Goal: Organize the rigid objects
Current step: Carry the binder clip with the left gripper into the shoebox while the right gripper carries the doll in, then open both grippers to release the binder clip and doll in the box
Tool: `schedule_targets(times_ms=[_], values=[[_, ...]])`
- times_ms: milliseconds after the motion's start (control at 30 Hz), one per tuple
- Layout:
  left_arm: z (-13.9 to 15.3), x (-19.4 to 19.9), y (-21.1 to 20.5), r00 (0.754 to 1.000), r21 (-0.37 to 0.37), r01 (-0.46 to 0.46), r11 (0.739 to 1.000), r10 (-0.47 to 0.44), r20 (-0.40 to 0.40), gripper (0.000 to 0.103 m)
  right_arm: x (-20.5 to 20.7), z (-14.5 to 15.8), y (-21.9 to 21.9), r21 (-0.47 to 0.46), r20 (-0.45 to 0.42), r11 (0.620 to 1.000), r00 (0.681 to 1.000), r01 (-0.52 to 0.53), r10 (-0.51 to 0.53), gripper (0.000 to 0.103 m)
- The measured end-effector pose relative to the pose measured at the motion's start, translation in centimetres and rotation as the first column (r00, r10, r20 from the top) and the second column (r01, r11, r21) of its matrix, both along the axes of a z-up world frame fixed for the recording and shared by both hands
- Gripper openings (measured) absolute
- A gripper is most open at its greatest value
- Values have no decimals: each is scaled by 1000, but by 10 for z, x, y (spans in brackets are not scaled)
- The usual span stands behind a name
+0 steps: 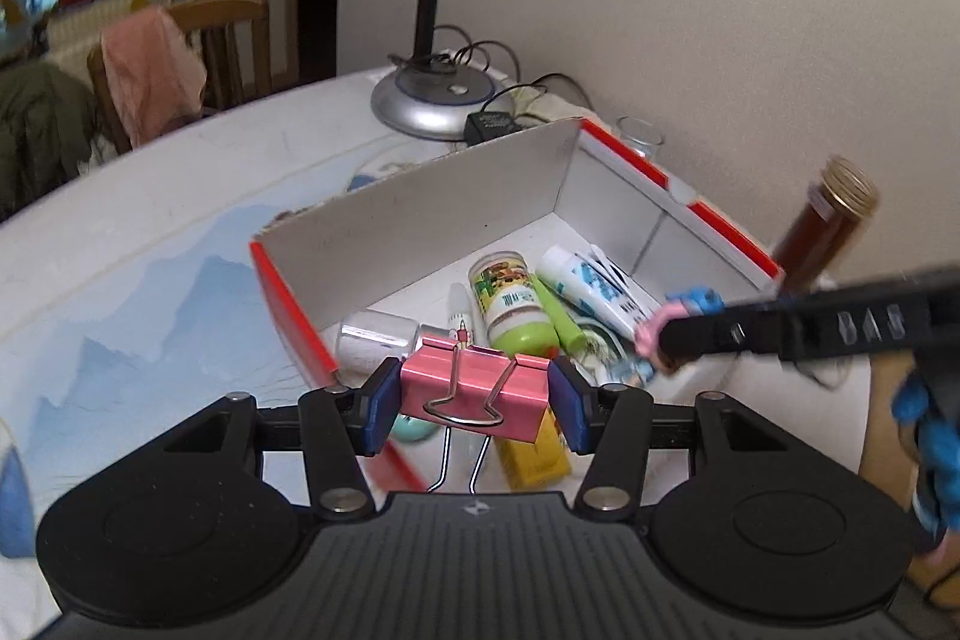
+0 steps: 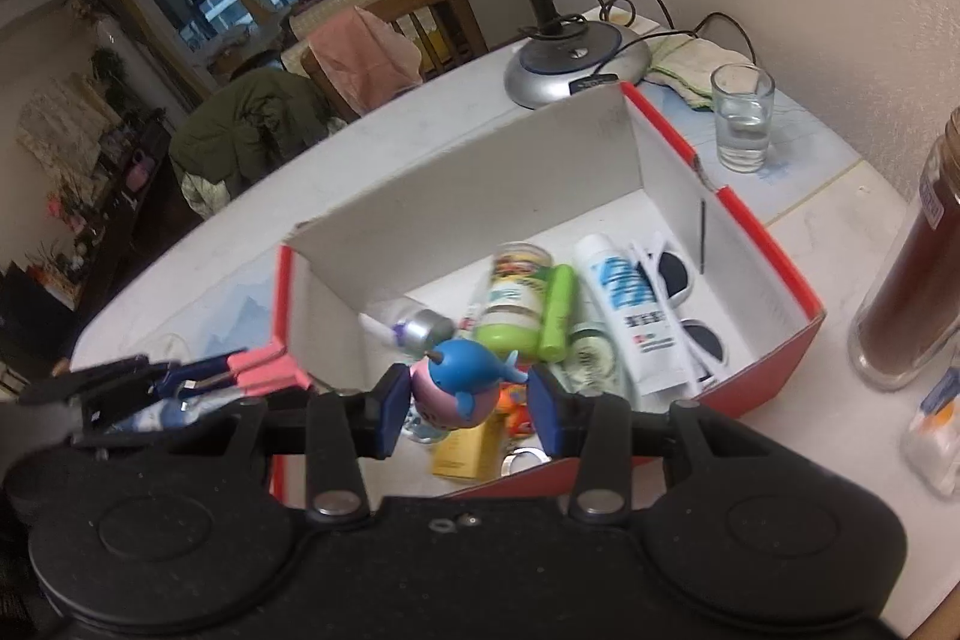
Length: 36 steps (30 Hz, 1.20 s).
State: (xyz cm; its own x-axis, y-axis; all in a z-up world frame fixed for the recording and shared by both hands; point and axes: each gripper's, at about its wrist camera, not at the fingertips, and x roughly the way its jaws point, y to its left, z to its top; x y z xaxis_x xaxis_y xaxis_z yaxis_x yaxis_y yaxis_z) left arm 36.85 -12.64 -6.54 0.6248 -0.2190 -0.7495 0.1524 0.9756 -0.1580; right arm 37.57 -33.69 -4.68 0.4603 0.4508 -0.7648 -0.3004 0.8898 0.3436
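I see left claw (image 1: 474,403) clamped on pink metal binder clip (image 1: 474,394) | right claw (image 2: 471,403) gripping blue-and-pink plastic whale toy (image 2: 459,388) | both poised over red-and-white open cardboard box (image 2: 762,244)

Brown jar (image 2: 918,244) cut off, right edge.

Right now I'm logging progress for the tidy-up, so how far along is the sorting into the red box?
Mostly done, apparently: the red box already holds a green-capped jar, a white tube, sunglasses and other small items. In hand: the left gripper clamps a pink binder clip and the right gripper a blue whale toy, both over the box. Left: releasing those two.
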Motion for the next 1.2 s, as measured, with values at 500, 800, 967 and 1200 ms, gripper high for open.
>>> schedule_targets(times_ms=[500, 800, 967, 1200], values=[[-51, 55, -40, 991, 48, -12, 999, 19, -134, 52, 26, -31, 0, -111, -17, 982, 988, -154, 153, 21], [-65, 64, -46, 978, 61, 17, 998, -4, -209, 52, 37, -33, -14, -53, -36, 989, 990, -136, 134, 29], [-65, 65, -46, 973, 44, 35, 998, -24, -228, 58, 36, -31, -16, -28, -38, 991, 991, -131, 130, 36], [-47, 47, -39, 987, 4, 27, 1000, -27, -158, 66, 26, -23, -15, -15, -25, 993, 993, -119, 118, 46]])
